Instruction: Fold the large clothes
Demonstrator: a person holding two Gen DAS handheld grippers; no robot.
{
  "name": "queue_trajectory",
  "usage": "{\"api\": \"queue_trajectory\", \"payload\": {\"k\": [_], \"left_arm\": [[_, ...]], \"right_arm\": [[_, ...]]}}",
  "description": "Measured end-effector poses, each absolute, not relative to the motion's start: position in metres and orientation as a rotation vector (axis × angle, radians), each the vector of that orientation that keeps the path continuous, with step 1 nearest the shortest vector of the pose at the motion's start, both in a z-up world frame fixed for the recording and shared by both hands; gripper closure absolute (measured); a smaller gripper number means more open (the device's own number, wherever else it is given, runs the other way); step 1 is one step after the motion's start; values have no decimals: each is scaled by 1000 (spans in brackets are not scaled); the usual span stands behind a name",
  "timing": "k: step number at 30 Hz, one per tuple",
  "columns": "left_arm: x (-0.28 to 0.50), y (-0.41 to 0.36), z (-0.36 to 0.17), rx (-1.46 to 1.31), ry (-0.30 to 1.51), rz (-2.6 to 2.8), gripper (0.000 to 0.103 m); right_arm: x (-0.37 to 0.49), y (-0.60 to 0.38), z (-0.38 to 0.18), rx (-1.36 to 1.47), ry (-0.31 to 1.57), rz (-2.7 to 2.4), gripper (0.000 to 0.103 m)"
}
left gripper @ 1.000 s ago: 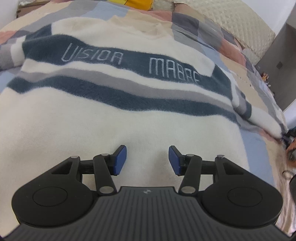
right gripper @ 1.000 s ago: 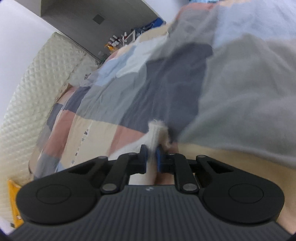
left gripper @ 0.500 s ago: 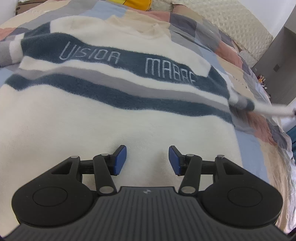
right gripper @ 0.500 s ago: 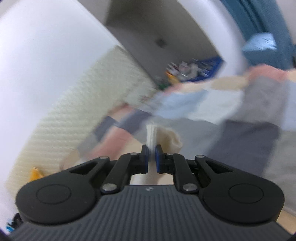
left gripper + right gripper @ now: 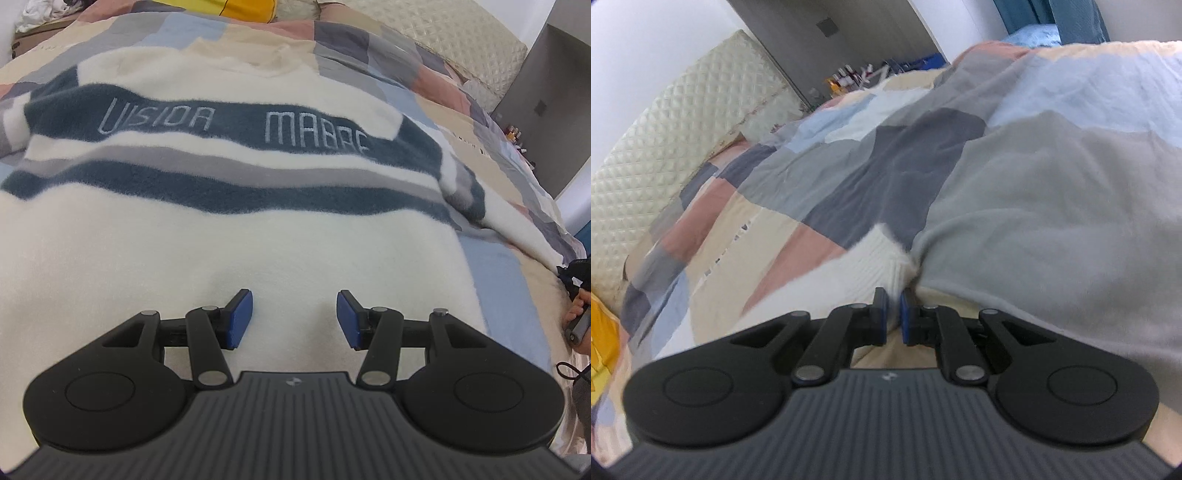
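A big fluffy white sweater (image 5: 229, 258) with dark blue and grey stripes and pale letters lies flat on a patchwork bed cover (image 5: 871, 162). The left gripper (image 5: 294, 318) hangs just over its white near part, fingers spread apart and holding nothing. The right gripper (image 5: 894, 314) pinches the ribbed white sleeve cuff (image 5: 882, 258), out at the sweater's right side.

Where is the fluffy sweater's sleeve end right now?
In the right wrist view, the white ribbed cuff is pinched in the right tool, low in the middle, lying on the patchwork quilt beside a grey patch.
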State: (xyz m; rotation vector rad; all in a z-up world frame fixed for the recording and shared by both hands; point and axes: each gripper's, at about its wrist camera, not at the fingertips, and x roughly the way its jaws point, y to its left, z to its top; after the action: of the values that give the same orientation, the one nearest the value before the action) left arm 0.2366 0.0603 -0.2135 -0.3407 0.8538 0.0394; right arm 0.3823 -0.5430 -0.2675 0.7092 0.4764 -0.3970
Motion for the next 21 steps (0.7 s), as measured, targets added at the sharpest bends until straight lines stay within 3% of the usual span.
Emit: {"api": "queue_trajectory", "payload": {"k": [6,8,9,10,21], "left_arm": [[238,61,-211,-351,852,34,46],[237,60,-210,-349,850,25,47],[237,58,-210,-349,849,17,46],[236,58,-210,-361,851,-6,46],[211,34,-195,-214,774,-32,46]], "right_arm": [[386,-532,-254,639,522,-404,88],[387,-523,-243,552,537,-422,71],[387,-516,-236,487,542,-424,52],[388,-510,-230,444,542,-419,41],[355,-402,-135,265,545,-232,41]]}}
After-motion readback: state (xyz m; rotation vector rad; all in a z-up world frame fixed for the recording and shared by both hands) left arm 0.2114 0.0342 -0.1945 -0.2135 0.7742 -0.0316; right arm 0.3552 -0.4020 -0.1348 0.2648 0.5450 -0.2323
